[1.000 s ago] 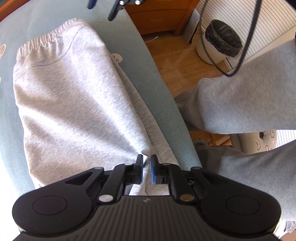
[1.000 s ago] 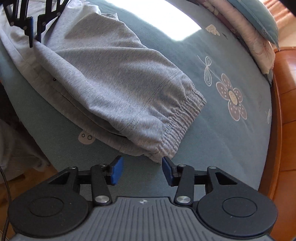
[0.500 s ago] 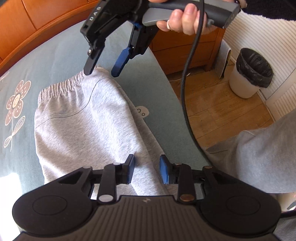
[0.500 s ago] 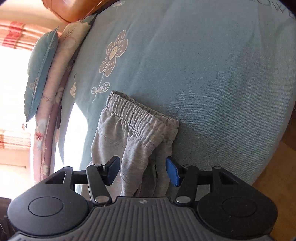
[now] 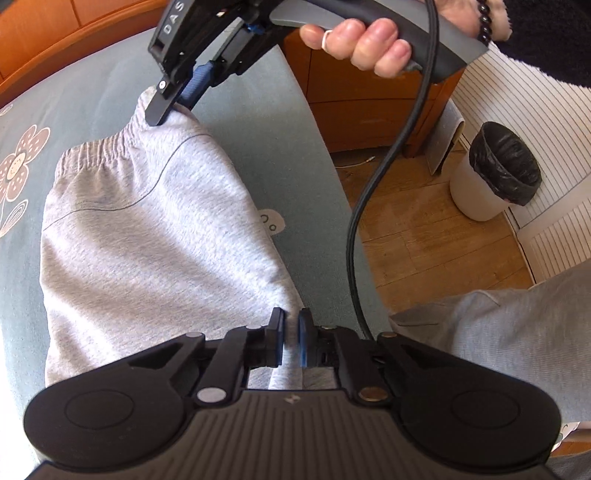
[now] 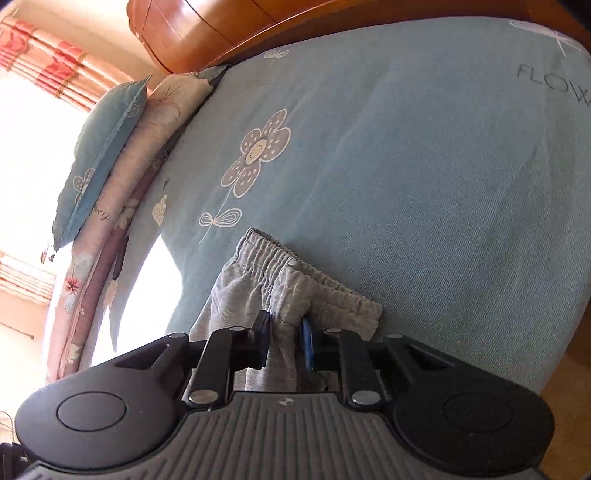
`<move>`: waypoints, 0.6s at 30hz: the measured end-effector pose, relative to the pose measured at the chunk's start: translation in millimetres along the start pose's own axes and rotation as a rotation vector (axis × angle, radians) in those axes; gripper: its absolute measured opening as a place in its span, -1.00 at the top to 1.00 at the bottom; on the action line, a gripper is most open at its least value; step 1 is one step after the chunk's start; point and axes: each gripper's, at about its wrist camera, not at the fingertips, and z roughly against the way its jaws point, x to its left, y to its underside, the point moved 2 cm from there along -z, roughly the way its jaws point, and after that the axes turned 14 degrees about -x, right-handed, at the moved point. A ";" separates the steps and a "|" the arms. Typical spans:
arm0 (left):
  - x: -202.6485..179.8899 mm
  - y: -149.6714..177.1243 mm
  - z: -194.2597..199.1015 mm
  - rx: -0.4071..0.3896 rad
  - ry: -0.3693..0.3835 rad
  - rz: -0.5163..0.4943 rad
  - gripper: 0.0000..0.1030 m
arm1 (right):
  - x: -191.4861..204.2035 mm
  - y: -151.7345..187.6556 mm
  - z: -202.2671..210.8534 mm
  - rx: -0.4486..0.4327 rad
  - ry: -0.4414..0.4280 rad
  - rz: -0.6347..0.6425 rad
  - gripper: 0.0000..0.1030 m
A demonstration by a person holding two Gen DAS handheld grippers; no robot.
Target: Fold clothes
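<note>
Around me, my bed (image 5: 258,155) wears a teal sheet printed with flowers; pillows (image 6: 110,147) pile at its far end beneath a wooden headboard (image 6: 221,29), and off the bed's edge a white bin (image 5: 491,177) with a black liner stands on the wood floor beside a wooden cabinet (image 5: 369,103). A black cable (image 5: 373,177) hangs from my right hand (image 5: 365,40) across the left view. The grey sweatpants (image 5: 155,243) lie flat near the bed's edge. My left gripper (image 5: 291,338) is clenched on a fold of their cloth at the near end. My right gripper (image 6: 283,341) has a bunched corner of the elastic waistband between its jaws, which are closing and already pinch it. My grey trouser leg (image 5: 517,332) cuts off the lower right, and the gripper bodies hide the pants' near edge in both views.
</note>
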 end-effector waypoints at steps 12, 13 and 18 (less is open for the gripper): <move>13.7 -4.7 8.1 -0.029 -0.021 0.121 0.69 | 3.4 -0.7 14.6 -0.005 0.146 0.133 0.32; 18.5 -3.4 17.5 -0.044 -0.035 0.149 0.57 | 9.5 -4.1 21.7 -0.021 0.148 0.147 0.26; 48.0 18.1 45.2 -0.104 -0.169 0.294 0.29 | 48.3 -2.0 31.6 -0.010 0.013 0.261 0.18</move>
